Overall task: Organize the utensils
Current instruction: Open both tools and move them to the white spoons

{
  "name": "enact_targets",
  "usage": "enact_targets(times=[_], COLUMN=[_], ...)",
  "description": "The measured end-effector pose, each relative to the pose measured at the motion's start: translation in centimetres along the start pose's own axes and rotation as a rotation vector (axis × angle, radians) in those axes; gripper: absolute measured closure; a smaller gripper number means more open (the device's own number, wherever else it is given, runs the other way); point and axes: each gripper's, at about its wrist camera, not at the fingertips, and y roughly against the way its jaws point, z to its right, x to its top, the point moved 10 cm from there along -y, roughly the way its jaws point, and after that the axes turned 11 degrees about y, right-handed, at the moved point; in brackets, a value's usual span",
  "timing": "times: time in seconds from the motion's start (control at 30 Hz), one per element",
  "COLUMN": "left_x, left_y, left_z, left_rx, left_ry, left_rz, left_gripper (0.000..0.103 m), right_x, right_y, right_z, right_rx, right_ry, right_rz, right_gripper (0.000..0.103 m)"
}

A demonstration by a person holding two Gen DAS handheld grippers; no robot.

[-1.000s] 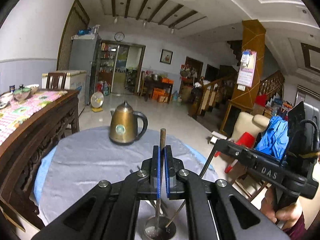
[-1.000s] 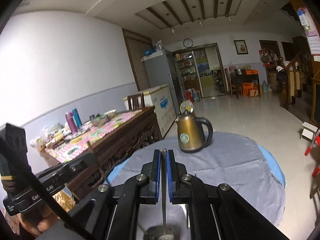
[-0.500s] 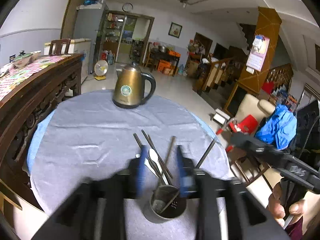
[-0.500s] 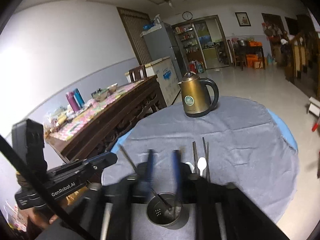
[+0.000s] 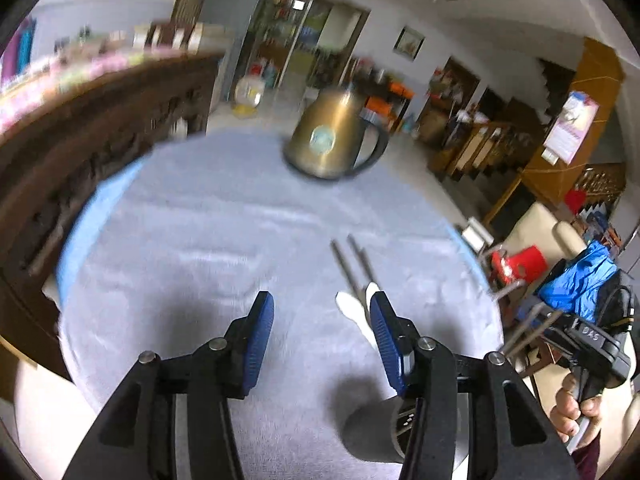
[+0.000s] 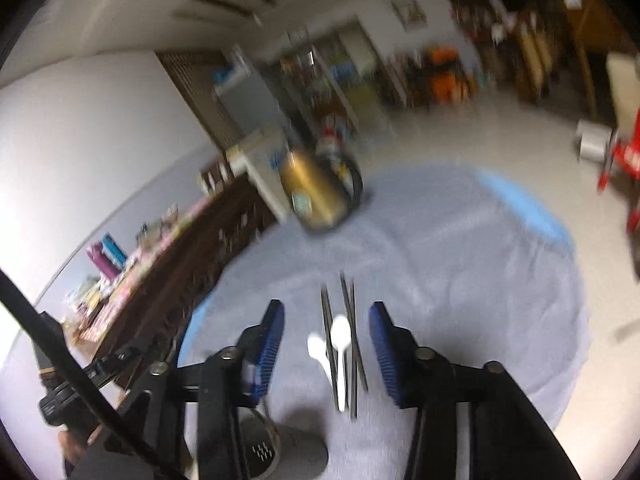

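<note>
- Both grippers, clamped a second ago on upright utensils over the metal holder, are now pointing down at the table with nothing between their pads.
- Left gripper (image 5: 320, 326) is showing its jaws apart and opening; its ribbed blue pads (image 5: 259, 336) are framing only bare cloth.
- Right gripper (image 6: 326, 338) is showing its jaws apart but closing; the utensils are lying on the cloth between and beyond its fingers, and the pads are not pressing on them.
- Two white spoons (image 6: 340, 344), smooth with oval bowls, are lying flat among several thin dark chopsticks (image 6: 352, 320), the bundle running roughly away from the right wrist camera.
- In the left wrist view the same spoons (image 5: 352, 308) and two grey sticks (image 5: 352, 260) are sitting just beside the right-hand pad.
- Cylindrical metal utensil holder (image 6: 276, 452), with a patch of small perforations, is standing on the cloth by the lower edge of both views, partly hidden behind the fingers.
- Grey, softly wrinkled tablecloth (image 5: 200, 240) is covering a round table, with a blue layer peeking out along its rim.
- Brass-coloured electric kettle (image 5: 332, 136) with a dark handle is standing at the far side, well apart from the utensils, and is blurred.
- A hand (image 5: 572, 404) is gripping the other gripper's handle at the left wrist view's right edge.
</note>
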Motion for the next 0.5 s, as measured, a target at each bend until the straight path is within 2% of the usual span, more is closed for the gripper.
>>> enact_targets(times=[0.1,0.17,0.23,0.33,0.5], left_x=[-1.6,-2.3,-2.8,-2.8,-2.7], left_y=[-3.9,-6.2,-7.9,-10.0,-12.2], left_z=[-0.7,-0.9,-1.0,-0.8,-0.4], left_rx=[0.033,0.049,0.064,0.074,0.074], left_ry=[0.017,0.018,0.014,0.006,-0.015], left_rz=[-0.105,-0.155,-0.189,-0.231,-0.261], left_gripper=[0.052,0.052,0.052,0.052,0.052], right_x=[-2.4,-3.7,-5.0,-7.1,-8.8], right_y=[-4.8,-7.9,-11.3,-15.3,-19.6], right_z=[1.4,1.6,1.5,0.9,0.7], right_rx=[0.08,0.14,0.201,0.248,0.213], right_ry=[-0.053,-0.084,-0.108,-0.125,-0.099], right_rz=[-0.135,-0.209,-0.294,-0.394,-0.468], right_gripper=[0.066,0.066,0.066,0.066,0.066])
